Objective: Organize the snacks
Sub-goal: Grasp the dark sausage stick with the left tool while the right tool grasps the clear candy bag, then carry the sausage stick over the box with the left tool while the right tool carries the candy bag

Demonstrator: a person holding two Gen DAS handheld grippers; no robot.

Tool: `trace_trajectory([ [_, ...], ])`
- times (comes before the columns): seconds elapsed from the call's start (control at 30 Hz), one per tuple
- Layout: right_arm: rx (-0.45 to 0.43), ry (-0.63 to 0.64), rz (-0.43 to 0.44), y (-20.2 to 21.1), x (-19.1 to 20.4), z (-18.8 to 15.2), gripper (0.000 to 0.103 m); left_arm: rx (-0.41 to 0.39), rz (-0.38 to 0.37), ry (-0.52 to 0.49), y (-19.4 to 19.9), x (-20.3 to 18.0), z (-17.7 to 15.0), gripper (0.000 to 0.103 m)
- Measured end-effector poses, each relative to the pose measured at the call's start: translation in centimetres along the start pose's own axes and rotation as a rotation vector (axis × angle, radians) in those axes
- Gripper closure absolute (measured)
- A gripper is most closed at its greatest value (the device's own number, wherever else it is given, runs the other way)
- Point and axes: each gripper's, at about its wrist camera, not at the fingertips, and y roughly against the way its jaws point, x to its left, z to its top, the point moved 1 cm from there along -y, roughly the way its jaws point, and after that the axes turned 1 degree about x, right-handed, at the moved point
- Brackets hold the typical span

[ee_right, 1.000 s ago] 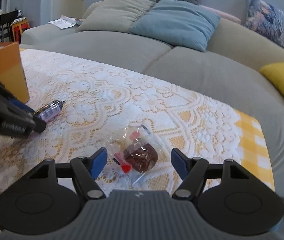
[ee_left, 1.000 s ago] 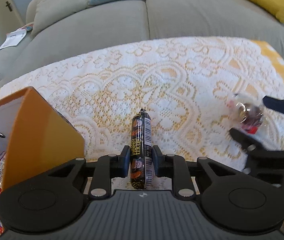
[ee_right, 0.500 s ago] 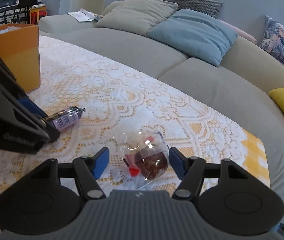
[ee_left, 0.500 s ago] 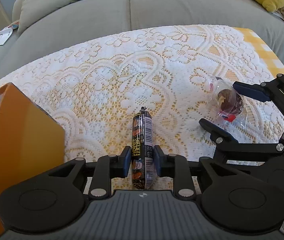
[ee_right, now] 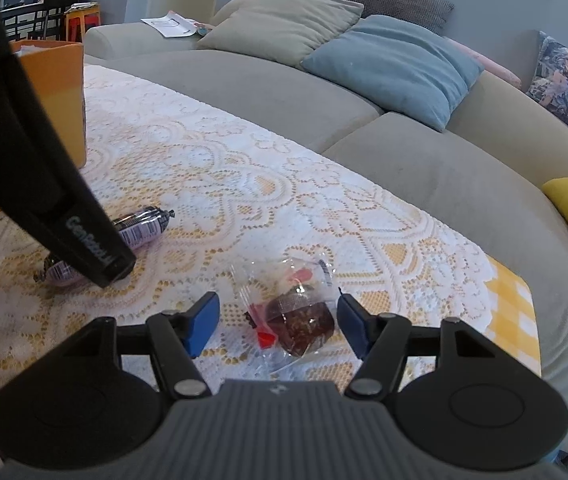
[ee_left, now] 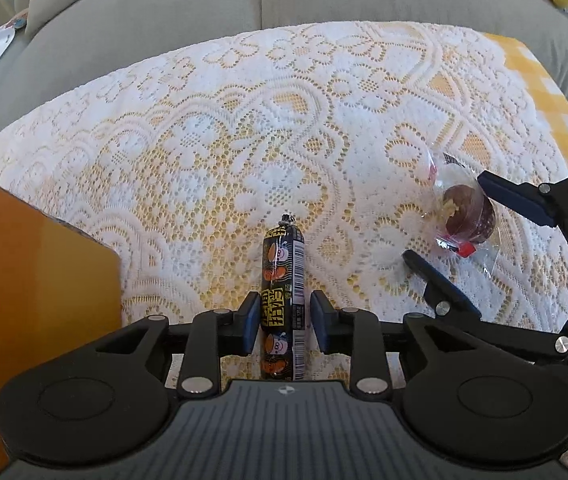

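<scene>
Two grippers, left gripper (ee_left: 282, 322) straddling sausage (ee_left: 282, 300), right gripper (ee_right: 280, 322) around muffin (ee_right: 299, 322) (both parted)

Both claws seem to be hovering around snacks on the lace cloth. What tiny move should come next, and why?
Probably closing the left gripper on the sausage stick: the stick lies on the cloth between its fingers, with slim gaps on both sides. The right gripper likewise straddles the wrapped chocolate cake, open wider.
</scene>
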Motion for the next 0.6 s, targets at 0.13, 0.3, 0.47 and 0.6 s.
trace_trajectory([
  [0.13, 0.012, 0.022, -0.03, 0.0, -0.2, 0.1, 0.055, 0.002, -0.007, 0.041, -0.1, 0.0, 0.2, 0.077],
  [0.3, 0.013, 0.046, -0.046, 0.2, -0.1, 0.1, 0.059, -0.007, -0.02, 0.096, 0.3, 0.2, -0.2, 0.078],
  [0.47, 0.016, 0.018, -0.047, 0.5, -0.5, 0.4, 0.063, -0.045, -0.022, 0.154, 1.8, 0.2, -1.2, 0.078],
  [0.6, 0.012, 0.02, -0.021, 1.3, -0.5, 0.8, 0.063, -0.07, -0.023, 0.199, 3.7, 0.3, -2.4, 0.078],
])
